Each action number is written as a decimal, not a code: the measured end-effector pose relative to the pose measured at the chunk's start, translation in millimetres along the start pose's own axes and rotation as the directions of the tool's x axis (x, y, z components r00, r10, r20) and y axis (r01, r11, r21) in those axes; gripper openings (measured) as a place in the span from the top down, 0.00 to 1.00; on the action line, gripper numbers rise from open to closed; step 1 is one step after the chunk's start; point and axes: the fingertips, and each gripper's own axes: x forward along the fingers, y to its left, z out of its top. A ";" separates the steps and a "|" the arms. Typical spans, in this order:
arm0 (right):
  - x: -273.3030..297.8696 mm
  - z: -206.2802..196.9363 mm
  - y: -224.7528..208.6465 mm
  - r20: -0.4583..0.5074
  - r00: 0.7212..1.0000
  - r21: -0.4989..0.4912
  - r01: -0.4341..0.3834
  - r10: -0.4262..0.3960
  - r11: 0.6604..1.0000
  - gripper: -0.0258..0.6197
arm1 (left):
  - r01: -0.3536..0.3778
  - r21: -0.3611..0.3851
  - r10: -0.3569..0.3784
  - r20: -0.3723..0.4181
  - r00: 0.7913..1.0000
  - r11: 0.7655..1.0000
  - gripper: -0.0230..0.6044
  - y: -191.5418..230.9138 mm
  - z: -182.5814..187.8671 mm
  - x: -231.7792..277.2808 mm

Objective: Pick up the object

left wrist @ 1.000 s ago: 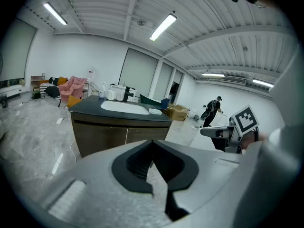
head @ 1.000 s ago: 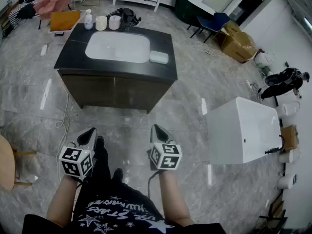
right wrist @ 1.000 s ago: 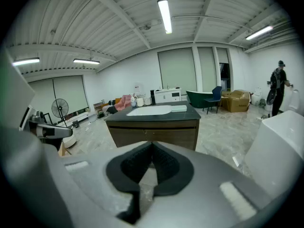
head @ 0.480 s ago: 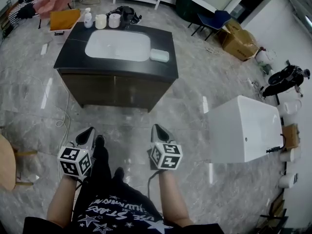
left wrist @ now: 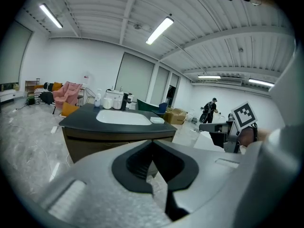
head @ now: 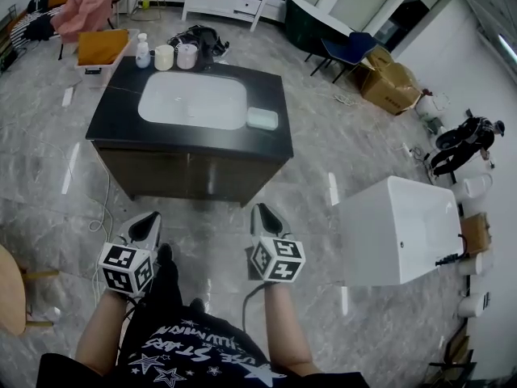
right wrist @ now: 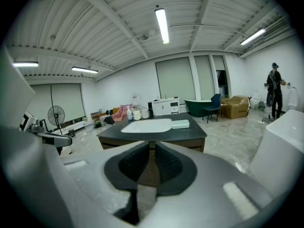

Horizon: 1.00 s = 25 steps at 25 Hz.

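On a marble-look showroom floor, a person stands a few steps short of a dark vanity counter that lies dead ahead at 12 o'clock, holding the left gripper at about 7 o'clock and the right gripper at about 5 o'clock of the head view, both low and aimed forward. Each claw is closed on nothing: in its own view the dark pads meet, or all but meet, with only the floor and the cabinet front showing beyond them. Which item is the object to be picked up cannot be told from here; it is most likely one of the small things on the counter, well apart from both claws. To do this approach well, the person would probably need to close the distance first, settle on one item, open the nearer claw only once it is squared to that item, and come in level with the counter rather than down onto it. Left to right on the counter: a pump bottle and two cups at the basin's 11 o'clock, their contents hidden; the white basin, apparently empty; and a pale rectangular dish at its 4 o'clock. At 3 o'clock stands a white tub, its inside not readable.
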 end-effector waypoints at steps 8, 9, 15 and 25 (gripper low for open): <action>78.9 46.3 9.1 -0.030 0.999 -0.012 0.017 -0.017 1.000 0.74 | 0.035 -0.021 -0.034 0.020 0.999 0.999 0.95 61.2 56.7 63.7; 89.0 52.1 10.6 -0.031 0.999 -0.011 0.022 -0.022 1.000 0.73 | 0.042 -0.022 -0.041 0.022 0.999 0.999 0.95 69.1 62.8 71.6; 143.5 79.4 21.6 -0.042 0.997 -0.013 0.061 -0.061 0.998 0.71 | 0.075 -0.017 -0.075 0.010 0.997 0.997 0.95 118.0 88.2 109.7; 187.6 82.2 37.4 -0.066 0.989 -0.022 0.131 -0.132 0.991 0.71 | 0.119 -0.017 -0.120 -0.015 0.993 0.993 0.95 171.9 101.0 148.0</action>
